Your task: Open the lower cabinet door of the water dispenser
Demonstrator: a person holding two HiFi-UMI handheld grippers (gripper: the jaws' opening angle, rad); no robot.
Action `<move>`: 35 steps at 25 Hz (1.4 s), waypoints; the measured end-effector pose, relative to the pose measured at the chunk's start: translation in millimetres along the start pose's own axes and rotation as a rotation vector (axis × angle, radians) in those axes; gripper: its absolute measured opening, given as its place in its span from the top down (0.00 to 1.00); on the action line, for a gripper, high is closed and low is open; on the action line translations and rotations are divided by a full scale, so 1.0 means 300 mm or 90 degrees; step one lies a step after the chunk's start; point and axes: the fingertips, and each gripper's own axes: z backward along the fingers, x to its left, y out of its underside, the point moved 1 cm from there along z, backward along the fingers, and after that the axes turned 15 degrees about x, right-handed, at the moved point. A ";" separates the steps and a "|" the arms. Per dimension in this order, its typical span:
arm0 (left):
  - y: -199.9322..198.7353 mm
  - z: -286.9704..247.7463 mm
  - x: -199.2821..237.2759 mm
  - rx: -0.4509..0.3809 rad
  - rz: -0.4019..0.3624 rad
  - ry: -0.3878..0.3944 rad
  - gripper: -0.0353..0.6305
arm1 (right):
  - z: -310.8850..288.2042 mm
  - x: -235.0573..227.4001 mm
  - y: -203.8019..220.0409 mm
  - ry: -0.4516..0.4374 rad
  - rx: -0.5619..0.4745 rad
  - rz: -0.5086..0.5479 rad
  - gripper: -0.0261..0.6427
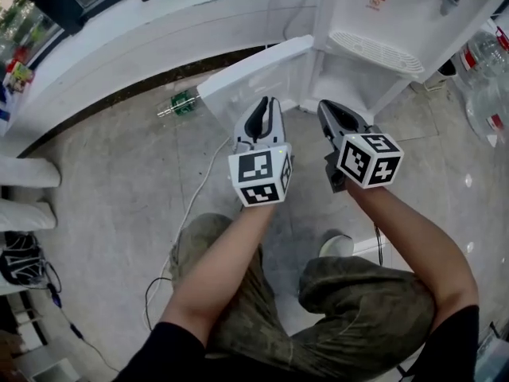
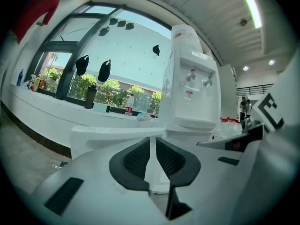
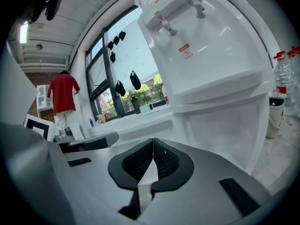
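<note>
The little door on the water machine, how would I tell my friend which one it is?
Find the tall white water dispenser with two taps, at the end of the long white counter. Below its drip tray, the lower cabinet door is a flat white panel. It alone is swung open, sticking out over the floor toward a green bottle.

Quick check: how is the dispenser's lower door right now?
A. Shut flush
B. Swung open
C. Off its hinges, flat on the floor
B: in the head view the door stands out sideways from the dispenser, and the lower compartment behind it is exposed.
</note>
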 end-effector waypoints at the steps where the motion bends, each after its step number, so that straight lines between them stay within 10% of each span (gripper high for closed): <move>1: 0.000 -0.005 -0.025 0.003 -0.003 0.006 0.89 | 0.021 -0.030 -0.014 0.013 -0.012 0.004 0.96; 9: 0.042 -0.026 -0.162 0.093 -0.008 0.039 0.94 | 0.077 -0.252 0.005 0.104 -0.024 0.019 0.96; 13: 0.038 0.033 -0.294 0.124 -0.117 0.035 0.94 | 0.140 -0.244 0.077 0.120 0.019 0.021 0.96; 21: 0.020 0.207 -0.446 0.147 -0.277 0.192 0.94 | 0.439 -0.126 0.188 0.141 0.106 -0.014 0.96; 35: -0.351 1.101 -0.326 0.267 -0.146 0.187 0.94 | 1.201 0.483 -0.081 0.169 0.151 -0.081 0.96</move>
